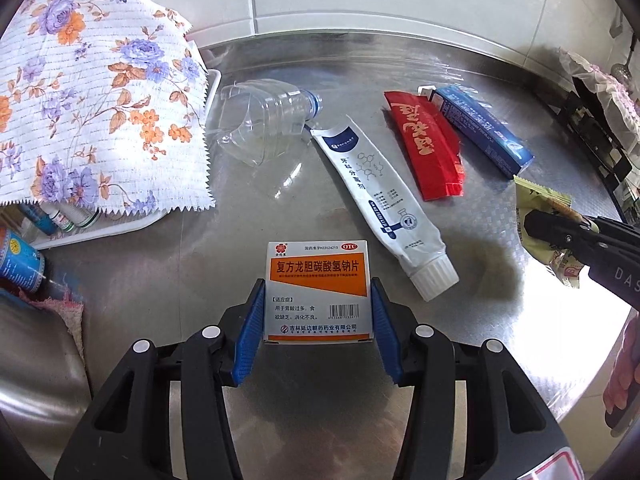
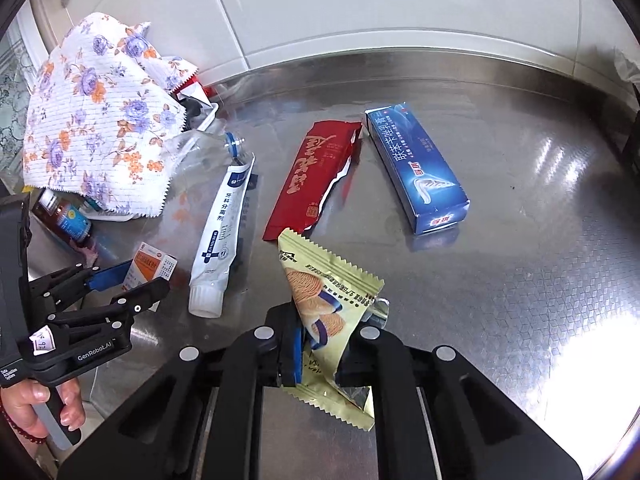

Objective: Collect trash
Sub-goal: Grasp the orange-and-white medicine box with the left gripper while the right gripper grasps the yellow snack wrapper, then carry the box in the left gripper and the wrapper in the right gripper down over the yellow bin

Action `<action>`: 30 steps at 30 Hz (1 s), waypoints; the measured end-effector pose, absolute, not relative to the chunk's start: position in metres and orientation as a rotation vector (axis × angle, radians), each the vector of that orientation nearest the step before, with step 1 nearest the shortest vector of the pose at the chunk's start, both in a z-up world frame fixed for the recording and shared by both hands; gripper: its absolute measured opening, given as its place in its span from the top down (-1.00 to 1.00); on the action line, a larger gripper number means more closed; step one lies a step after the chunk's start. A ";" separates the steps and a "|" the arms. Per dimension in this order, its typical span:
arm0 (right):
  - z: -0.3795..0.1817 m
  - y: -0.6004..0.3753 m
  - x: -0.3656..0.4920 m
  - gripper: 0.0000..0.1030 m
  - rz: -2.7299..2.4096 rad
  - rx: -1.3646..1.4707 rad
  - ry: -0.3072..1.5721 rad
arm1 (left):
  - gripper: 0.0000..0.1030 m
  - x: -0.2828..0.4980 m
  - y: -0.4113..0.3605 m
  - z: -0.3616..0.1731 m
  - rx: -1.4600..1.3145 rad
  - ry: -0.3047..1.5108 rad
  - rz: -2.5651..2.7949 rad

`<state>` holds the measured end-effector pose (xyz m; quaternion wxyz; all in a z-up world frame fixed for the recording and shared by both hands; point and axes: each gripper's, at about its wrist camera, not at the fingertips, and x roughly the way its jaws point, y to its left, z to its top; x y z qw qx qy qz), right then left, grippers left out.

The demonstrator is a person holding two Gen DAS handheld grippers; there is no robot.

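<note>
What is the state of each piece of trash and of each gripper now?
Medicine box: clamped in left gripper.
Biscuit wrapper: pinched in right gripper.
White tube: lying flat, capped.
Red wrapper: lying flat, torn open.
Blue carton: lying flat.
Plastic bottle: on its side, crushed.

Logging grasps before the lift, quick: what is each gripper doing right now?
Left gripper: closed on the medicine box.
Right gripper: closed on the yellow snack wrapper.

Floral cloth (image 1: 92, 92) draped over white tray (image 1: 120, 226) of small bottles (image 1: 64, 218).
</note>
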<state>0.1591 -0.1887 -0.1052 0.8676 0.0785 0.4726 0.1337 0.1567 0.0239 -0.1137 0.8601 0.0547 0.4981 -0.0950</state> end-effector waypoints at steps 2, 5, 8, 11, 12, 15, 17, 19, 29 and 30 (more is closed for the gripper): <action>-0.103 -0.191 0.155 0.76 0.287 0.165 0.985 | 0.04 0.151 0.022 -0.111 0.114 1.042 -0.191; -0.100 -0.198 0.146 0.76 0.303 0.171 0.982 | 0.04 0.138 0.019 -0.104 0.111 1.030 -0.162; -0.096 -0.205 0.136 0.76 0.323 0.167 0.973 | 0.04 0.124 0.014 -0.098 0.111 1.021 -0.144; -0.093 -0.212 0.123 0.76 0.343 0.160 0.965 | 0.04 0.106 0.009 -0.093 0.105 1.011 -0.126; -0.092 -0.214 0.117 0.76 0.353 0.160 0.963 | 0.04 0.098 0.006 -0.090 0.106 1.007 -0.119; -0.091 -0.220 0.104 0.76 0.369 0.156 0.960 | 0.04 0.082 0.000 -0.087 0.103 0.998 -0.110; -0.091 -0.224 0.094 0.76 0.376 0.153 0.959 | 0.04 0.070 -0.006 -0.085 0.105 0.992 -0.109; -0.090 -0.229 0.084 0.76 0.378 0.156 0.958 | 0.04 0.059 -0.011 -0.084 0.107 0.990 -0.114; -0.085 -0.240 0.032 0.76 0.375 0.171 0.941 | 0.04 0.016 -0.032 -0.080 0.140 0.974 -0.159; -0.084 -0.241 0.026 0.76 0.371 0.171 0.939 | 0.04 0.011 -0.033 -0.080 0.141 0.971 -0.167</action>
